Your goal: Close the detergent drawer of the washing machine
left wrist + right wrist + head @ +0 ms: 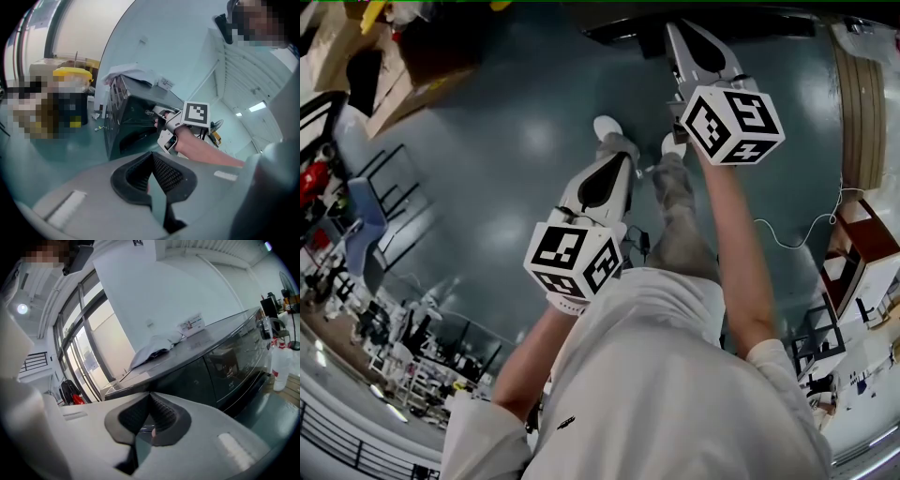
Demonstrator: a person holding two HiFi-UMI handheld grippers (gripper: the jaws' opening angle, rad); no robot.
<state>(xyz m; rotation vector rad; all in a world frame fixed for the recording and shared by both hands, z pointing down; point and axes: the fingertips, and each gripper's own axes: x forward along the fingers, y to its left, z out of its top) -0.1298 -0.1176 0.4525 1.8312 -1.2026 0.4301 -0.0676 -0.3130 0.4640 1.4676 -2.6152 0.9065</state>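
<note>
Left gripper (151,155): black ribbed pads pressed together on nothing, held off from the boxy dark-grey washing machine (126,126). Right gripper (150,397): pads likewise closed, tip at the machine's upper front corner, where the pale detergent drawer (153,112) sits. A crumpled white cloth (152,347) lies on its glossy top.

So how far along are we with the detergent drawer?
Done: unclear; I can't see the drawer itself. In hand: the right tool, jaws together, is at the dark grey washing machine's upper front. The left tool hangs back, shut, empty. Left: confirm drawer flush, withdraw.
</note>
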